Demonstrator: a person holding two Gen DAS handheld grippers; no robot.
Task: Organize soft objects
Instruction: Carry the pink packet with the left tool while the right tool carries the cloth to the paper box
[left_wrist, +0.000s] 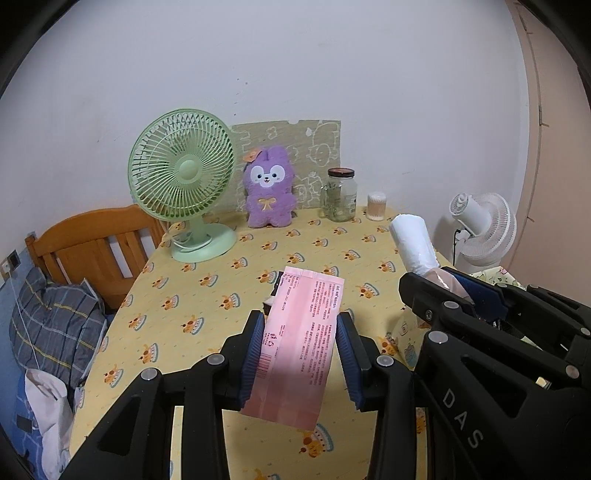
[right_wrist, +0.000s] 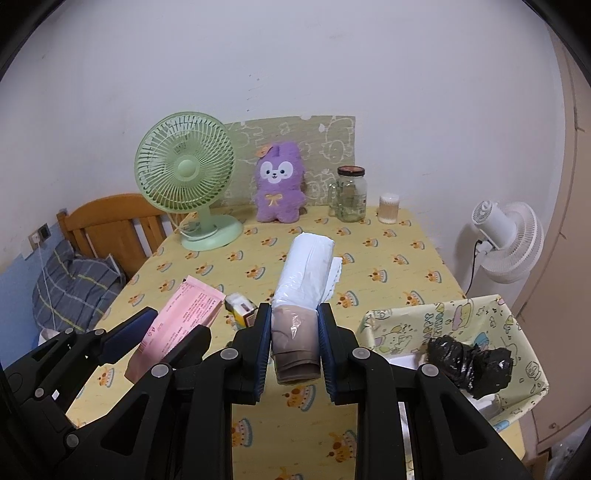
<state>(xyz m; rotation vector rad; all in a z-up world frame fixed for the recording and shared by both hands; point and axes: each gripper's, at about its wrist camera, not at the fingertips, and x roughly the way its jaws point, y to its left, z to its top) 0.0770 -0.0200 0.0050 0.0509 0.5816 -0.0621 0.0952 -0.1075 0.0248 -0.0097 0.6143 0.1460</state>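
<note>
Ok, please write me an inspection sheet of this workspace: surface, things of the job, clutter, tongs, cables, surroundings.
Surface: table under yellow printed cloth.
Job's things: pink packet in left tongs; white roll in plastic wrap in right tongs; fabric bin at right holds black bundles.
Clutter: green fan, purple plush, glass jar, cotton swab tub, small box.
Tongs: left tongs shut on packet; right tongs shut on roll, both lifted off the cloth.
Cables: green fan cord; white fan cord; charger cable.
Surroundings: white fan, wooden headboard, bedding, wall.
</note>
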